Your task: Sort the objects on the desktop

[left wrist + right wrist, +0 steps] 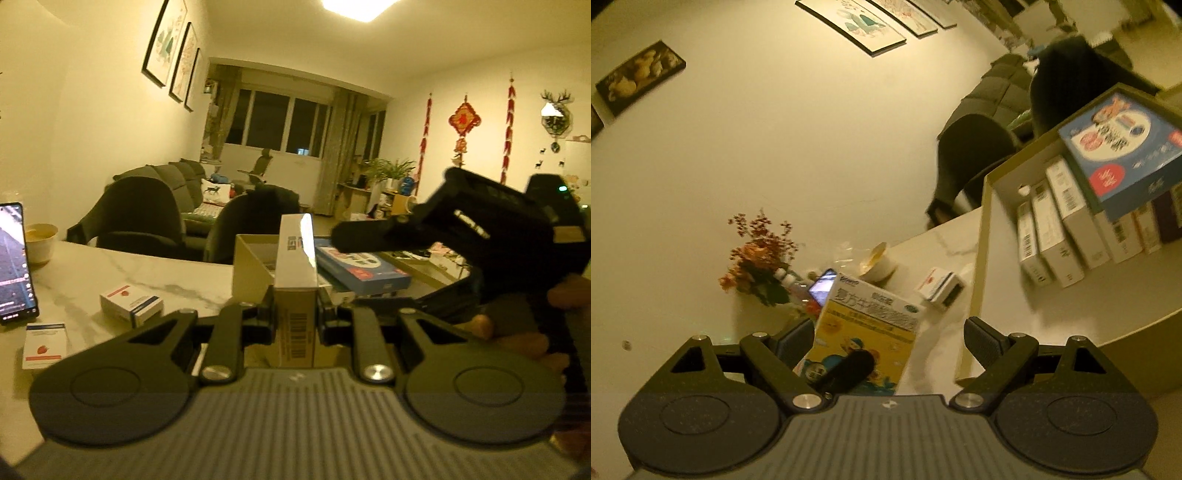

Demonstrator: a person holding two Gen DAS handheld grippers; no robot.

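The left gripper [295,314] pinches a tall yellow-and-white carton [297,258] just before the open cardboard storage box [982,221] – the right gripper [890,343], fingers spread, crowds close and could knock it askew.

Two small white cardboard cartons with red strawberry marks [131,303] [45,345] lie on the marble tabletop. One black smartphone [13,264], one pale round bowl [41,238], one open beige cardboard storage box [982,236], and one flat blue printed box [1123,155] are present.
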